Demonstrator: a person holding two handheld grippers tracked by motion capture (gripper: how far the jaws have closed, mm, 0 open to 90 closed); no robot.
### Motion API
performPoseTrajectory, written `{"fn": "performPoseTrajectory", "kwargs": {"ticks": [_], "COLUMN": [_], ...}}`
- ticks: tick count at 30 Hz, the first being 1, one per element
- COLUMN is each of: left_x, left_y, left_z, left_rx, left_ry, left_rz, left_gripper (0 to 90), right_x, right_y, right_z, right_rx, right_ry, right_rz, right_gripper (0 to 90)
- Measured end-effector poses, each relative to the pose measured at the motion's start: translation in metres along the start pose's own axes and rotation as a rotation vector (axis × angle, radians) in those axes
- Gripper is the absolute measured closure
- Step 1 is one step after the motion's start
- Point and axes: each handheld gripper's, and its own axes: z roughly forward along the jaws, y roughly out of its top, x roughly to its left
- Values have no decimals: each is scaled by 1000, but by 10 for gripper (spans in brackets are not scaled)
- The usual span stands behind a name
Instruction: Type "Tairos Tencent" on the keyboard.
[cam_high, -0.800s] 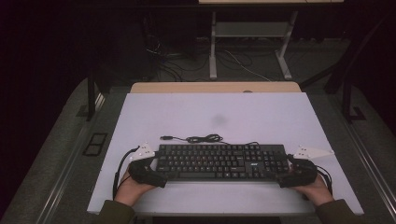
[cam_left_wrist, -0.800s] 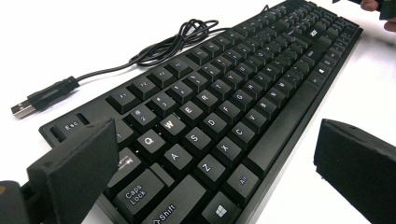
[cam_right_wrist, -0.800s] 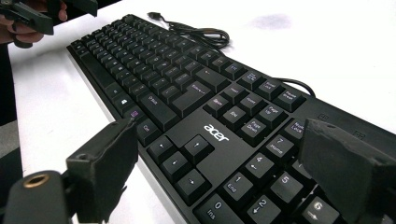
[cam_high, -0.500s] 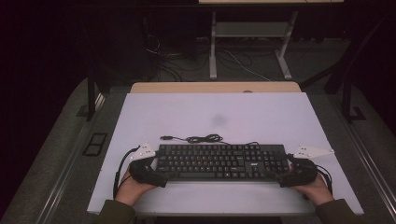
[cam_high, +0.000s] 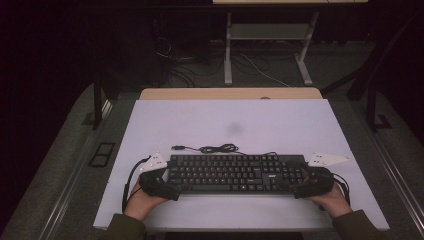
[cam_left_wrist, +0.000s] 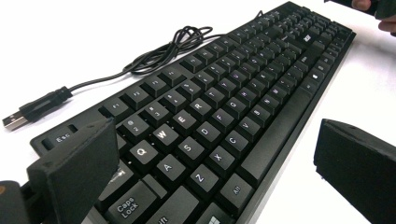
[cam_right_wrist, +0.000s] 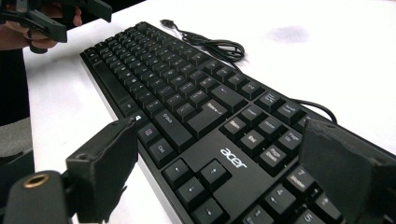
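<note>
Since the earlier frames nothing has visibly shifted: the flat black plastic keyboard (cam_high: 235, 173) lies in the same spot, low and central on the white tabletop (cam_high: 280, 125), its black cable (cam_high: 215, 148) coiled just behind it. The left gripper (cam_high: 172, 189) straddles the keyboard's left end, jaws spread wide, one over the Esc corner, one off the front edge, not pressing. The right gripper (cam_high: 295, 187) brackets the right end, jaws equally wide, nothing held
</note>
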Motion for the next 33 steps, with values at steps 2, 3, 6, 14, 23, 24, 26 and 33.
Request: {"fn": "performPoseTrajectory", "kwargs": {"ticks": [2, 3, 6, 14, 23, 24, 26, 33], "left_x": [-1, -1, -2, -3, -5, -5, -5, -7], "left_y": [0, 0, 1, 2, 3, 4, 4, 6], "left_z": [0, 1, 1, 2, 5, 6, 7, 12], "left_rx": [0, -2, -3, -10, -10, -11, -11, -3], "left_ry": [-1, -1, -2, -3, -7, -8, -15, -25], "left_rz": [-3, -4, -3, -4, -7, -5, -12, 1], "left_gripper": [0, 0, 0, 0, 0, 0, 0, 0], "right_x": [1, 1, 2, 4, 8, 9, 10, 11], "right_y": [2, 2, 6, 12, 16, 16, 17, 22], "right_z": [1, 2, 5, 13, 21, 22, 24, 30], "right_rx": [-3, -5, -12, -17, -19, -18, -19, -20], "right_ry": [5, 8, 21, 39, 55, 58, 62, 72], "right_rz": [0, -3, -3, -3, -1, 2, 0, -8], "right_gripper": [116, 116, 116, 117, 117, 118, 118, 119]}}
